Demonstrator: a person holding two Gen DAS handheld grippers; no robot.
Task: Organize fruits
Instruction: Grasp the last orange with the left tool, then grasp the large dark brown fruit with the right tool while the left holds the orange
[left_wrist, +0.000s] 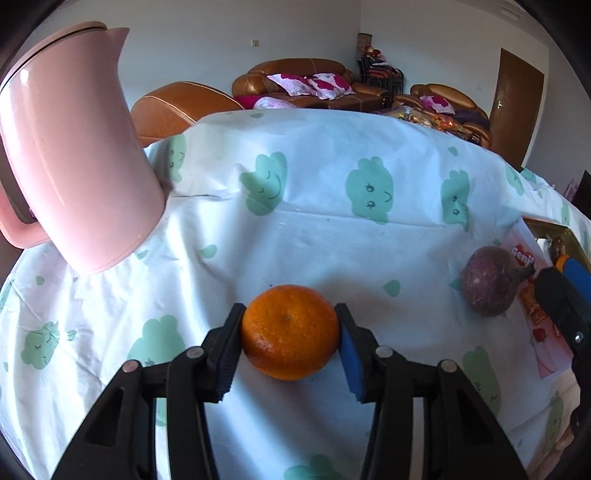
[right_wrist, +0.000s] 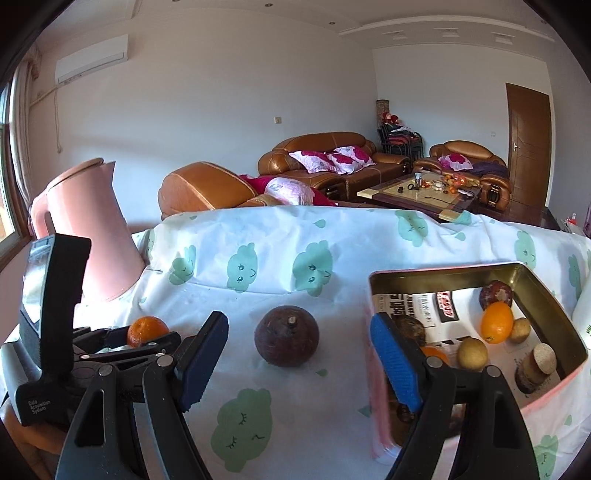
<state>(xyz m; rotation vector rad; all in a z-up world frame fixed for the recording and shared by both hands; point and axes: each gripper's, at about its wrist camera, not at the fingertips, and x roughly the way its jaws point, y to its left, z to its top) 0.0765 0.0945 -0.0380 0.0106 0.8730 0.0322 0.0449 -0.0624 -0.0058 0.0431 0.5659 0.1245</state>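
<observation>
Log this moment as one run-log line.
left gripper: shut on orange | right gripper: open | passion fruit: on cloth | tin: holds fruit

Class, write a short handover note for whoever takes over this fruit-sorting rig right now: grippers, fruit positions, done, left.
Left gripper: fingers against the sides of the orange on the tablecloth.
Right gripper: open, empty, in front of the purple fruit.
Tin box, to the right, already holds several fruits.
Left: orange and purple fruit probably go into the box.
</observation>
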